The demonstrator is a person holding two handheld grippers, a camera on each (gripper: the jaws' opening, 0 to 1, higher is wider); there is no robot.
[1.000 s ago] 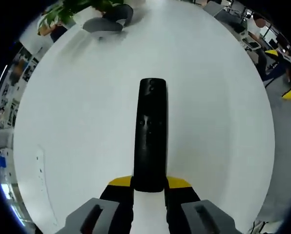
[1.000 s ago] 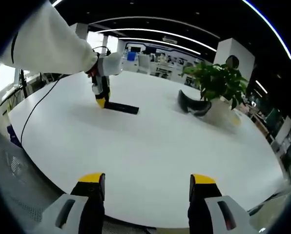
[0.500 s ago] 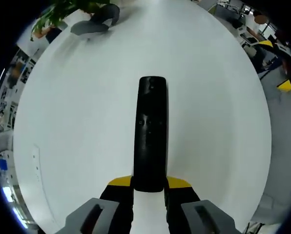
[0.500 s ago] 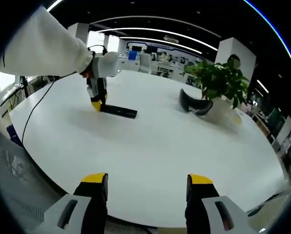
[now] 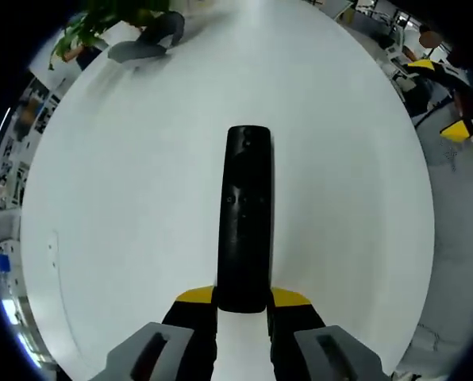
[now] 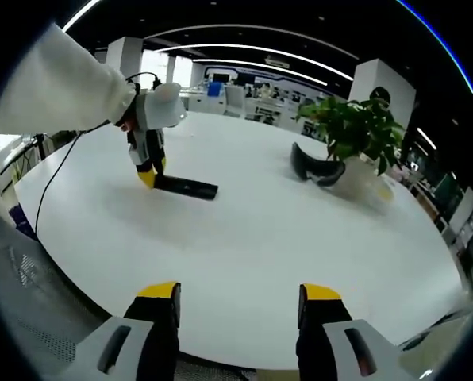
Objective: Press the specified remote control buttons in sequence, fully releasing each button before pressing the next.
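A long black remote [image 5: 244, 214] points away from me over the white table [image 5: 125, 206], small buttons showing on its top face. My left gripper [image 5: 243, 305] is shut on the remote's near end, its yellow-tipped jaws on either side. In the right gripper view, that remote [image 6: 186, 187] lies low on the table at the far left. The left gripper [image 6: 147, 176] holds it there, in a hand with a white sleeve [image 6: 54, 87]. My right gripper [image 6: 240, 298] stands open above the table's near edge, with nothing between its fingers.
A dark headset [image 6: 312, 171] and a potted green plant [image 6: 351, 131] stand at the table's far right; they appear as the headset [image 5: 137, 49] and plant [image 5: 101, 16] in the left gripper view. A cable [image 6: 58, 178] trails off the table's left side. Office desks lie beyond.
The left gripper and the remote have slid a little to the left on the table. The right gripper's jaws stand slightly closer together, still open.
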